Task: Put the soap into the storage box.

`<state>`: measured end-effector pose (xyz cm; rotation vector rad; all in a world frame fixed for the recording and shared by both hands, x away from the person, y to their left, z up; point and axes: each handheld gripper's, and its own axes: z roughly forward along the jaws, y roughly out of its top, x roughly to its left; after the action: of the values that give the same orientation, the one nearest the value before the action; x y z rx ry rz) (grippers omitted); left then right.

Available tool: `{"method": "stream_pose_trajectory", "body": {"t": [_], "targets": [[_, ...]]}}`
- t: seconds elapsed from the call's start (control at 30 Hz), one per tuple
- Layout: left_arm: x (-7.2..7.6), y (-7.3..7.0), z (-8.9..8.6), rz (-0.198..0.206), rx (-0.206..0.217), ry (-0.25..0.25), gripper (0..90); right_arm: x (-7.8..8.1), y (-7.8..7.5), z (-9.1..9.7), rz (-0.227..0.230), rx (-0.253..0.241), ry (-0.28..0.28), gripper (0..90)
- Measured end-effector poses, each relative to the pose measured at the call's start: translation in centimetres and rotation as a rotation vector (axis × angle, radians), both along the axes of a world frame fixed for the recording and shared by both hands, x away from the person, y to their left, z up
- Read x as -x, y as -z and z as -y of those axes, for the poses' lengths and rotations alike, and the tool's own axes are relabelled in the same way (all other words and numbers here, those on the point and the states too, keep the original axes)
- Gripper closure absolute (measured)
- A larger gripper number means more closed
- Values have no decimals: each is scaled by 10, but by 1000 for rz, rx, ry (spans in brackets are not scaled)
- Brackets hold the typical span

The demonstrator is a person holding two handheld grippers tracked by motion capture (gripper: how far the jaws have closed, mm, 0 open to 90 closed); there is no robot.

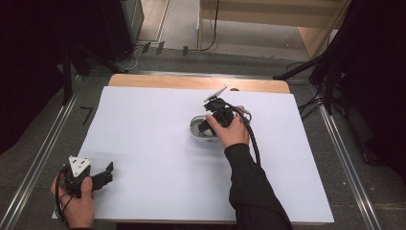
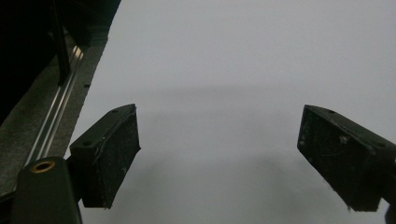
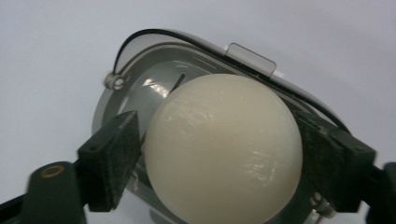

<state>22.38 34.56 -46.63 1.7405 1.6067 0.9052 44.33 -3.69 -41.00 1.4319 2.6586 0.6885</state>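
Right gripper view is showing one cream-coloured ball [image 3: 223, 149] sitting between the two black jaws of the right gripper [image 3: 219, 163], directly over one clear, oval container [image 3: 116, 105] with a hinged tab at its far rim. A sliver of space is showing between the left pad and the ball, while the right pad is sitting against it or just beside it; whether the ball is being gripped or let go cannot be told for certain. The ball is hiding most of the container's inside.

High view is placing that container [image 1: 195, 128] near the middle of the white table [image 1: 143, 143], slightly right and toward the far side, with the right gripper [image 1: 207, 125] reaching down into it and blocking the ball. The left gripper [image 1: 106, 173] is resting at the near left corner.

Left gripper view is showing the left gripper [image 2: 219, 158] standing released, its two pads wide apart over bare white surface.
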Motion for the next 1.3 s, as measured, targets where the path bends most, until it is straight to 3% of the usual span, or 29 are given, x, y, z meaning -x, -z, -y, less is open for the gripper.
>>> {"method": "stream_pose_trajectory", "body": {"t": [0.63,1.3], "targets": [[0,0,0,-7,-7,0,138,20,-17,22,62,-36,29,128],[0,0,1,-6,-12,2,138,48,-11,69,91,-55,78,121]]}}
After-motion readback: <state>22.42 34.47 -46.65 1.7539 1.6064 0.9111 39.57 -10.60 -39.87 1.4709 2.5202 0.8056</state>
